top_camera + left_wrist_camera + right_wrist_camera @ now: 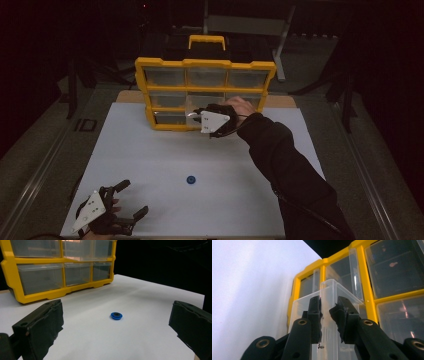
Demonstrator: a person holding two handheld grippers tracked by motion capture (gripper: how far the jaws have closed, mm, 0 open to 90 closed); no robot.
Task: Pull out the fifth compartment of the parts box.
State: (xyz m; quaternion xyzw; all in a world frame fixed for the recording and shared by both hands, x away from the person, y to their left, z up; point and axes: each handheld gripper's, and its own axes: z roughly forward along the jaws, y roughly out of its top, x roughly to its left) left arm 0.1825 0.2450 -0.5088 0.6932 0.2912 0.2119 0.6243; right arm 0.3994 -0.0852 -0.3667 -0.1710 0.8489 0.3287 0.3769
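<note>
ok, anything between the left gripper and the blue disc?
No. In the left gripper view the open left gripper faces the blue disc across bare white tabletop; the high view agrees.

White tabletop [165, 155], small blue disc [190, 179] lying mid-table, dark surroundings

From up high my right gripper [196, 118] and hand [240, 106] cover the organizer's [165, 64] bottom-middle drawer [332, 305]; its contents I can't make out (clear plastic, dim light), and the blue disc's [116, 315] markings are too small
</note>
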